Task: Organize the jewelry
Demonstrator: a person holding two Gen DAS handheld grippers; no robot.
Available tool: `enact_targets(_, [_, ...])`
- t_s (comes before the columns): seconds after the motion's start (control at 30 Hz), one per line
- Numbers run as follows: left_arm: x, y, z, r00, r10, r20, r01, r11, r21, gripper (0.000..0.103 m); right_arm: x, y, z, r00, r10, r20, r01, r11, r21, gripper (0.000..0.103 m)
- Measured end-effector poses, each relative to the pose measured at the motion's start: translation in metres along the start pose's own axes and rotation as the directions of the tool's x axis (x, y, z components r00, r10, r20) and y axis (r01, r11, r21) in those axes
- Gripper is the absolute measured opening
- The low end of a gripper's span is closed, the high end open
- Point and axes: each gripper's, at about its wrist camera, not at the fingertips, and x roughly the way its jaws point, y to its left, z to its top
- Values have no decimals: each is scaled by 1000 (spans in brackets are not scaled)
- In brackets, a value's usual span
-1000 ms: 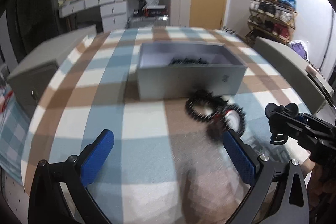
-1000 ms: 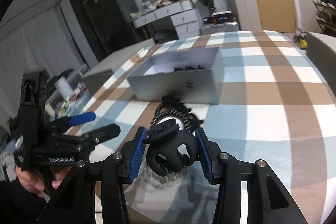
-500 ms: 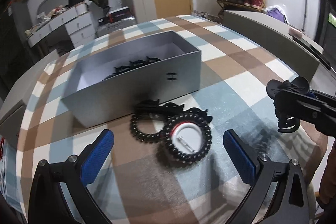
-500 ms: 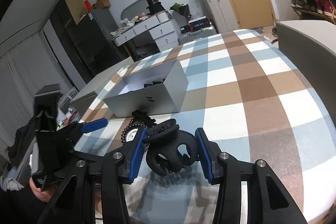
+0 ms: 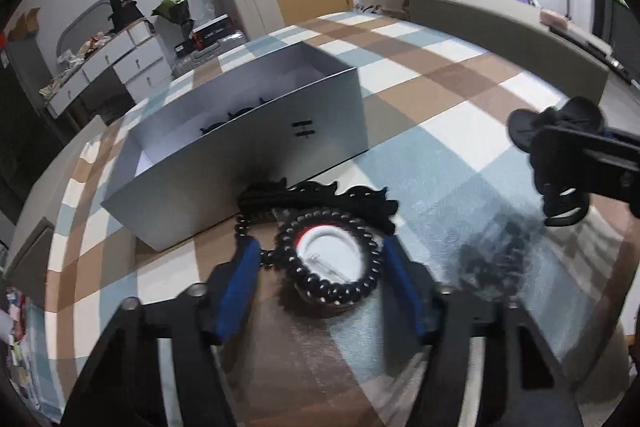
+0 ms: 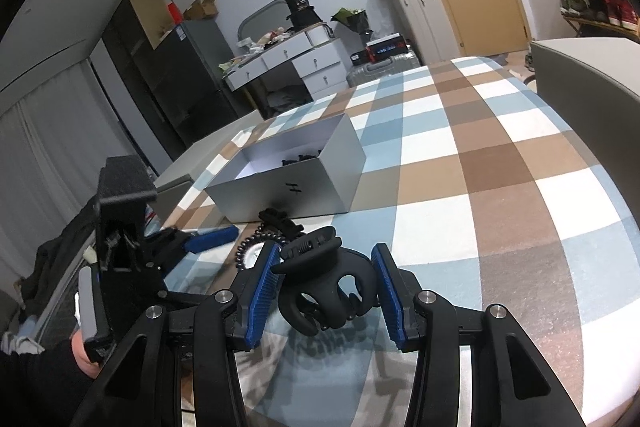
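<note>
My left gripper (image 5: 320, 279) has closed around a black beaded bracelet (image 5: 336, 255) that rings a white and red round case on the checked tablecloth. A black hair claw (image 5: 320, 199) lies just behind it, against the grey open box (image 5: 248, 147), which holds several black clips. My right gripper (image 6: 324, 291) is shut on a black claw clip (image 6: 324, 287) and holds it above the cloth, to the right of the left gripper; it shows in the left wrist view (image 5: 560, 155). The box shows in the right wrist view (image 6: 296, 183).
The table wears a brown, blue and white checked cloth (image 5: 440, 99). Grey chairs or cabinets stand at the right (image 5: 500, 27) and left edges. White drawers (image 6: 304, 63), suitcases and a shoe rack stand beyond the table.
My left gripper has moved forward and down onto the bracelet, and its jaws have narrowed from wide open to closing on it. The right gripper keeps the claw clip, drifting slightly right.
</note>
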Motion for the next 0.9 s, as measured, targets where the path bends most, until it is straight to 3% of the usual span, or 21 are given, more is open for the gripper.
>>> enact_targets(0.03, [0, 0, 0, 1000, -1, -6, 1, 1000, 4, 40, 0, 0, 0, 1000, 0, -1, 0, 1000, 3, 46])
enact_targets(0.13, [-5, 1, 0, 1000, -13, -5, 13, 1000, -3, 37, -1, -1, 0, 1000, -2, 0, 2, 1000, 8, 46])
enact_targets(0.27, [-11, 4, 0, 999, -36, 15, 37, 999, -20, 23, -1, -2, -1, 1000, -1, 1, 1, 1000, 11, 46])
enact_targets(0.47, [-31, 14, 3, 993, -84, 85, 89, 994, -63, 20, 1, -1, -2, 1000, 3, -8, -3, 1000, 11, 46])
enact_targets(0.67, [-27, 26, 4, 984, -163, 77, 172, 977, -123, 10, 3, -1, -2, 1000, 3, -13, -3, 1000, 13, 46])
enact_targets(0.8, [-20, 34, 1, 981, -184, 67, 193, 966, -171, 11, 3, -1, -2, 1000, 4, -18, -4, 1000, 12, 46])
enact_targets(0.83, [-18, 34, 1, 981, -187, 59, 194, 965, -174, 17, 4, -1, -2, 1000, 5, -18, -5, 1000, 13, 46])
enact_targets(0.9, [-17, 33, 3, 983, -173, 67, 182, 968, -174, 40, 5, -1, -3, 1000, 6, -22, -6, 1000, 14, 46])
